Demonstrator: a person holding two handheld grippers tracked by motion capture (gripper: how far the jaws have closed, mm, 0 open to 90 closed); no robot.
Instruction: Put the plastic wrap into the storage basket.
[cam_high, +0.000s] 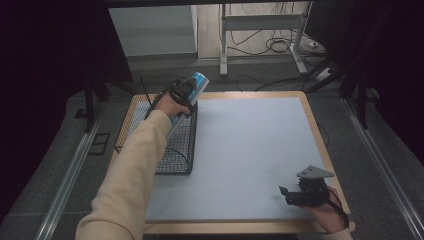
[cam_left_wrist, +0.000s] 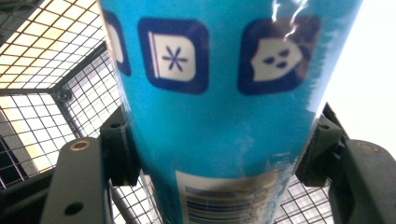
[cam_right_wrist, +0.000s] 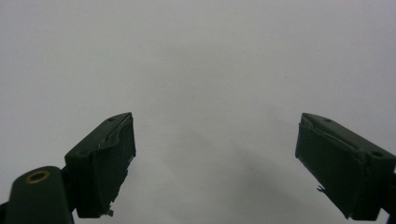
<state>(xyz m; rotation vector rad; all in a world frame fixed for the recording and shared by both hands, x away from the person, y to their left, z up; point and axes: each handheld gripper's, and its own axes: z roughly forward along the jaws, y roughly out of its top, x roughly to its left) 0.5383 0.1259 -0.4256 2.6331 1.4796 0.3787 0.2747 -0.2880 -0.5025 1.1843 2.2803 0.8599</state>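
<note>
A blue snack packet (cam_high: 192, 86) with dark blue icons and a barcode is clamped between the jaws of my left gripper (cam_high: 180, 94), held tilted above the black wire basket (cam_high: 177, 150) at the table's left side. In the left gripper view the packet (cam_left_wrist: 219, 93) rises between both jaws, with the basket mesh (cam_left_wrist: 42, 102) behind it. My right gripper (cam_high: 289, 194) rests low near the front right corner, its jaws wide apart. In the right gripper view the right gripper (cam_right_wrist: 215, 158) holds nothing over the bare grey mat.
A grey mat (cam_high: 245, 150) covers the wooden table (cam_high: 320, 150). Behind the table stand a metal frame's legs (cam_high: 223, 50) and loose cables (cam_high: 280, 45) on the floor. Dark curtains flank both sides.
</note>
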